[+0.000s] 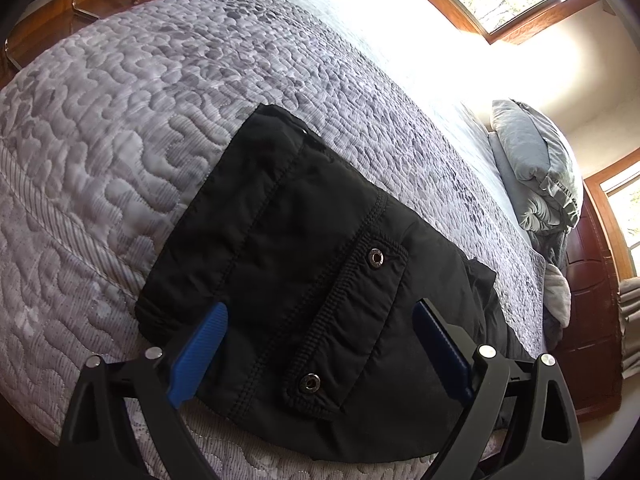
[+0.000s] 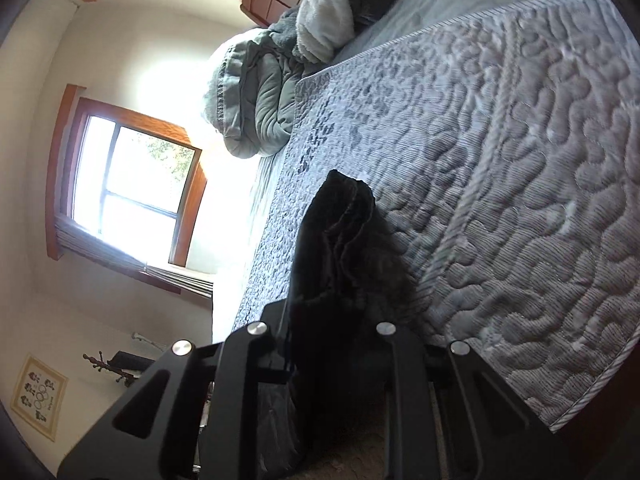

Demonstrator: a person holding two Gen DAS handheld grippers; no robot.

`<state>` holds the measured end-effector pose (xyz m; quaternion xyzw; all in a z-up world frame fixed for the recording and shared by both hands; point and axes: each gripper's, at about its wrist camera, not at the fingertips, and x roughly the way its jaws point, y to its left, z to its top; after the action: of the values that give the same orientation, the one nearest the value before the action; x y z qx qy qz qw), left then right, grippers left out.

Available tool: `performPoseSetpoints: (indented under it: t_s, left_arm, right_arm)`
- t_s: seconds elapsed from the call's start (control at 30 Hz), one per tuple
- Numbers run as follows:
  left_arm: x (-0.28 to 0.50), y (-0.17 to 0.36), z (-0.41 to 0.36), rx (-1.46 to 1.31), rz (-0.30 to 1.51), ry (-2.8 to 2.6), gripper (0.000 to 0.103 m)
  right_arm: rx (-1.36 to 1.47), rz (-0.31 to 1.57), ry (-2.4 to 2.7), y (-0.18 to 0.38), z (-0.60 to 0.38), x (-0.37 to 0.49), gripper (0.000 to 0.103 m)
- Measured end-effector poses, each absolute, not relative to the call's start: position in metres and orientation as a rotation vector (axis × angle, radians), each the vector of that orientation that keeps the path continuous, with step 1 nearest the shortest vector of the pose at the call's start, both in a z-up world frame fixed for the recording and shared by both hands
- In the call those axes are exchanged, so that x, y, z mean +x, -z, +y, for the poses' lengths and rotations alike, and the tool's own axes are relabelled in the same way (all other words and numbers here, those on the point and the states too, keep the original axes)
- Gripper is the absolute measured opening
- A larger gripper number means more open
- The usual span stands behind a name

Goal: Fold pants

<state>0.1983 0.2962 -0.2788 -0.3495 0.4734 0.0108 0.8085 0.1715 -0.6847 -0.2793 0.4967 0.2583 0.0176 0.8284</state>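
Right wrist: right hand-held gripper (image 2: 332,320) rolled sideways, apparently pinching pants (image 2: 344,240).

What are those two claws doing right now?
Left claw open over black pants on bed. Right claw shut on pants fabric. Nothing blocking.

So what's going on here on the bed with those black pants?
A person is folding black pants on a grey quilted bedspread, a handheld gripper in each hand. The right gripper is shut on a bunched part of the fabric, which hangs in folds from it above the bed. The left gripper is open, its blue fingers straddling the snap-buttoned pocket of the pants lying flat on the bed, not pinching anything.
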Motion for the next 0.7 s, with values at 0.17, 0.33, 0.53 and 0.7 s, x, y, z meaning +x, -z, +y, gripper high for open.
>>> performPoseSetpoints:
  t_s: [0.17, 0.33, 0.53, 0.7]
  left_arm:
    - [0.197, 0.279, 0.297, -0.761, 1.009, -0.016, 0.094]
    - [0.198, 0.28, 0.297, -0.762, 1.008, -0.01, 0.094]
    - [0.199, 0.281, 0.299, -0.775, 1.005, -0.001, 0.094]
    - [0.198, 0.281, 0.301, -0.787, 1.002, 0.007, 0.094]
  right_arm:
    - [0.964, 0.56, -0.051, 0.245, -0.669, 0.182, 0.018]
    - [0.892, 0.565, -0.068, 0.217, -0.652, 0.185, 0.018]
    - [0.787, 0.566, -0.092, 0.182, -0.626, 0.193, 0.017]
    - [0.719, 0.563, -0.119, 0.156, -0.606, 0.199, 0.017]
